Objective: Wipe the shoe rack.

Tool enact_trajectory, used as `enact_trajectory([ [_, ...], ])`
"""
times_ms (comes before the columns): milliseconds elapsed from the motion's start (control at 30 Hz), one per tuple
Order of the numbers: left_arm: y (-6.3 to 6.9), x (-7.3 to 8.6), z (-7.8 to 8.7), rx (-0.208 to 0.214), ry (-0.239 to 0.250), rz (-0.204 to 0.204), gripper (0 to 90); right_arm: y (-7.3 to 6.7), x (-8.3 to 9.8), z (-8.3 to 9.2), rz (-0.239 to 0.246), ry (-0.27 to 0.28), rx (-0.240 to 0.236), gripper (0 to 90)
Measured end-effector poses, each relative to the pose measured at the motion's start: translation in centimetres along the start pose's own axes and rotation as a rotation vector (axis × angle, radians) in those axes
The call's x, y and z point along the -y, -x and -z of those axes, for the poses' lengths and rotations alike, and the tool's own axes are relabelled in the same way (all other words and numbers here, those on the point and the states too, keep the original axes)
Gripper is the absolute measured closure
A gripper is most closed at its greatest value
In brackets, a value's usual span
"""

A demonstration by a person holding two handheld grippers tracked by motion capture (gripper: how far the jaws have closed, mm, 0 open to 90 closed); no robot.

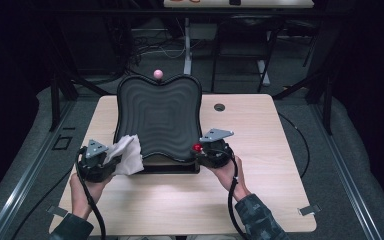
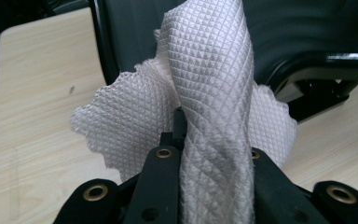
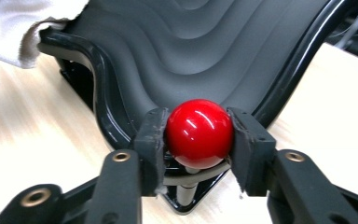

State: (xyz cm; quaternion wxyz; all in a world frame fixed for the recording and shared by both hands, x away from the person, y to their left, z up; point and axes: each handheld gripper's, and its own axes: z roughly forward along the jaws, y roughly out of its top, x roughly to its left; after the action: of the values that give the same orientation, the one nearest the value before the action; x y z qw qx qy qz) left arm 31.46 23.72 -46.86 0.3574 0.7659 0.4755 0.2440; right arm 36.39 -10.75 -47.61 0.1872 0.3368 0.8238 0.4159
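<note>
**While the red knob is clamped, the cloth is held at the tray's near-left corner**

While the black wavy tray (image 1: 160,117) sits tilted on the wooden table (image 1: 260,190), it is flanked by both grippers at its near edge.

Left gripper (image 1: 96,161): jaws are pressed together on a white quilted cloth (image 2: 205,98). In the left gripper view the cloth is seen bunched and twisted between the black jaws, rising above them and fanning out to both sides. In the high view the cloth (image 1: 127,154) is draped against the tray's near-left corner, partly on the tabletop.

Right gripper (image 1: 211,150): a glossy red ball knob (image 3: 199,133) is pinched between the two pads, one pad on each side, contact visible in the right gripper view. The knob is mounted on a short stem at the tray's near-right corner (image 1: 197,147), just over the rim. No earlier state is referenced; grip is judged from pad contact alone.

A pink ball knob (image 1: 158,74) is seen at the tray's far edge, centre, well apart from both grippers. A round grommet hole (image 1: 219,107) is set in the table right of the tray.
</note>
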Motion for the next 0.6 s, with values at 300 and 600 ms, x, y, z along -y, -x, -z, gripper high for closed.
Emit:
enact_trajectory([
  [300, -0.5, 0.8, -0.9, -0.013, -0.024, 0.016, 84.7, 0.4, 0.1, 0.5, -0.016, -0.007, -0.030, 59.7],
  [600, 0.0, 0.9, -1.3, -0.003, -0.024, 0.026, 84.9, 0.5, 0.3, 0.4, -0.020, 0.005, -0.043, 60.2],
])
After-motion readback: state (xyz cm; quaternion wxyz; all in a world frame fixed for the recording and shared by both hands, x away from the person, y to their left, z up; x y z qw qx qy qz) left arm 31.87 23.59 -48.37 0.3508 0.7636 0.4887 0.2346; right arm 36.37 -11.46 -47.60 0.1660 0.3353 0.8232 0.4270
